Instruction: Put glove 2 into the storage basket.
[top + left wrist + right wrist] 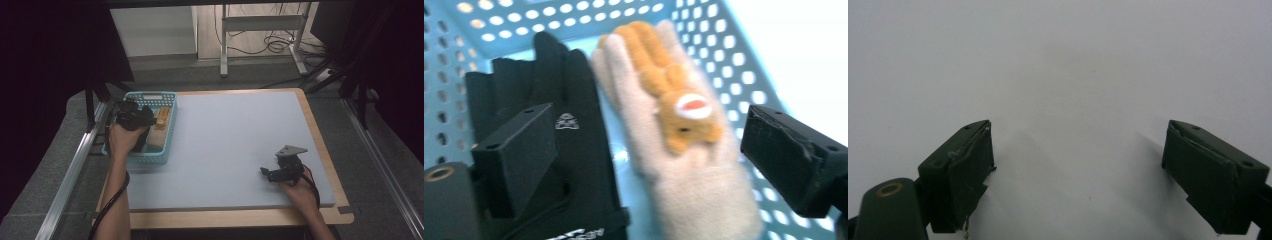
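Left tool (pixel 134 116) over blue basket (pixel 170 131) at table's left; right tool (pixel 280 172) on pale mat (pixel 235 140).

Turquoise perforated basket (pixel 744 65), black glove (pixel 574 150), beige glove (pixel 694 200) (orange bear motif), pale blue mat (pixel 235 145)

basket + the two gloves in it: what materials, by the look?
Basket: looks like moulded plastic, light blue, smooth, walls punched with regular round holes.
Beige glove: fuzzy knit or fleece, matte, with an orange plush animal on its back.
Black glove: smooth synthetic fabric, probably, with a small printed logo; blur leaves the weave unclear.
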